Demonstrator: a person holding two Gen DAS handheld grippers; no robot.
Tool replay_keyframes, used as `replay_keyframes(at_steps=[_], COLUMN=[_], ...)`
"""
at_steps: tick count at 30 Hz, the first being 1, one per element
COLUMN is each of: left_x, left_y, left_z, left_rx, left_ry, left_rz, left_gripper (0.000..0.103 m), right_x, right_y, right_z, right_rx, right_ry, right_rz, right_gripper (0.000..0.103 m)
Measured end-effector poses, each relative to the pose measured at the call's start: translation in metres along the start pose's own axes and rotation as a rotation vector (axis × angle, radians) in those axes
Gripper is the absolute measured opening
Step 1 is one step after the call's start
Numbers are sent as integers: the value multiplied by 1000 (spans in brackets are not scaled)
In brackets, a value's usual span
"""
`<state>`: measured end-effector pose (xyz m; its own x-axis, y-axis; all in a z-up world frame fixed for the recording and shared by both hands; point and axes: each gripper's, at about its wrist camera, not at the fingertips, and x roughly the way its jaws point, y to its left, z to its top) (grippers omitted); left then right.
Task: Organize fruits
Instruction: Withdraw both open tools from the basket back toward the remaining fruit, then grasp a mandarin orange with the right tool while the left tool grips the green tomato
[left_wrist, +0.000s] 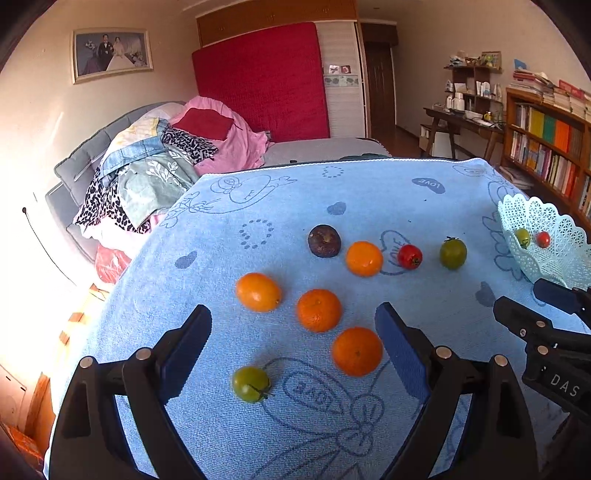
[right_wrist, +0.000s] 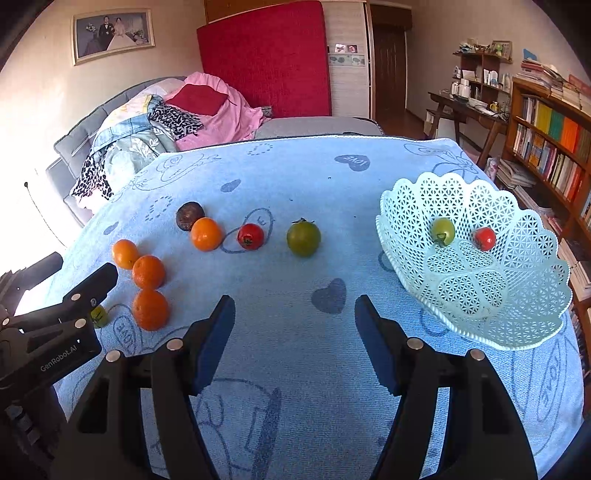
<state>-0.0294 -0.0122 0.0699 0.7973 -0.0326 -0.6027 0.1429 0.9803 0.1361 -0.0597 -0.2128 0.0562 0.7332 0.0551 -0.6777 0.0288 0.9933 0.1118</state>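
Fruits lie on a blue towel (left_wrist: 295, 206) covering the table. Several oranges (left_wrist: 319, 310) sit in the middle, with a small green tomato (left_wrist: 251, 383), a dark purple fruit (left_wrist: 324, 240), a red tomato (left_wrist: 410, 256) and a larger green tomato (left_wrist: 453, 252). A pale blue lattice basket (right_wrist: 524, 295) at the right holds a green tomato (right_wrist: 443, 231) and a red tomato (right_wrist: 484, 238). My left gripper (left_wrist: 293, 325) is open above the oranges, holding nothing. My right gripper (right_wrist: 294, 317) is open and empty over bare towel left of the basket.
A bed with piled clothes (left_wrist: 155, 170) lies beyond the table's far left. A red mattress (left_wrist: 262, 81) leans on the back wall. Bookshelves (left_wrist: 546, 147) and a desk (left_wrist: 461, 122) stand at the right. The basket is near the table's right edge.
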Motion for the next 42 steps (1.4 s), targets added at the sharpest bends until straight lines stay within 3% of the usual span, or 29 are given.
replay_keyframes(at_steps=[10, 21, 34, 42], left_x=[8, 17, 16, 20], left_y=[49, 70, 77, 63], left_z=[-22, -40, -42, -42], left_rx=[-36, -48, -78, -74], left_ry=[59, 110, 126, 146], left_rz=[66, 54, 9, -45], left_gripper=[89, 89, 89, 89], right_x=[25, 53, 74, 64], right_y=[46, 92, 107, 90], right_z=[-6, -4, -1, -1], right_rx=[-49, -140, -171, -130], right_ry=[90, 146, 179, 160], right_rz=[142, 215, 262, 239], right_gripper=[69, 68, 38, 38])
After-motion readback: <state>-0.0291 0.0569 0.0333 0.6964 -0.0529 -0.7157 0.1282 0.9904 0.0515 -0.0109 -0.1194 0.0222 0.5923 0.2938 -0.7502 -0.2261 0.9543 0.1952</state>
